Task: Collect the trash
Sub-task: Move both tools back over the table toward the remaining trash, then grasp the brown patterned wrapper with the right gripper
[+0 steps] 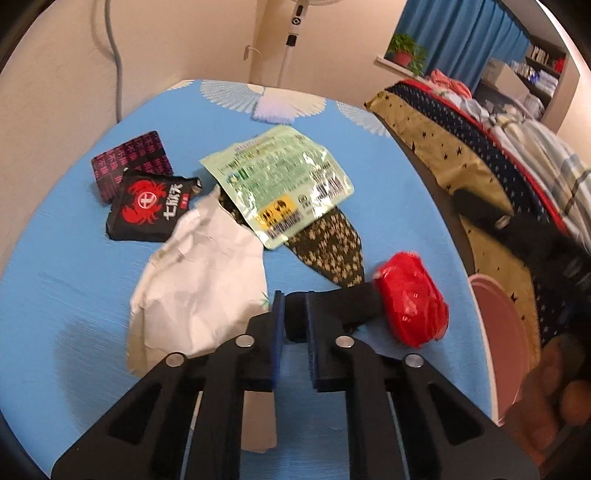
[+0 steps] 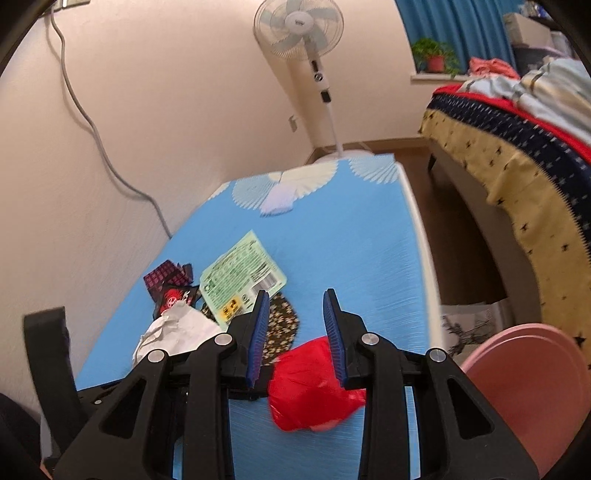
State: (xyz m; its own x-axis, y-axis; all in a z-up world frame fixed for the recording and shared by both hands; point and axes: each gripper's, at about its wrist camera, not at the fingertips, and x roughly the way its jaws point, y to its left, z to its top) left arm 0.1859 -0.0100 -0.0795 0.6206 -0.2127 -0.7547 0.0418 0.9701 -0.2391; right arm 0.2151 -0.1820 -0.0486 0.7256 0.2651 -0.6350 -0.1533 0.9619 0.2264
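On the blue surface (image 1: 74, 258), the left claw (image 1: 293, 300) is clamped on the black end of a patterned cloth (image 1: 328, 247), beside white paper (image 1: 203, 280). The right claw (image 2: 296, 295) hangs apart above a red plastic bag (image 2: 310, 391).

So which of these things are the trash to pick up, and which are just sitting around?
Part of the job:
red bag, white paper, green packet, black crab packet, dark red packet, flowery wrapper, and the pink bin, which is probably where it all goes.

Just lying about:
fan, potted plant, bed, wall cable.
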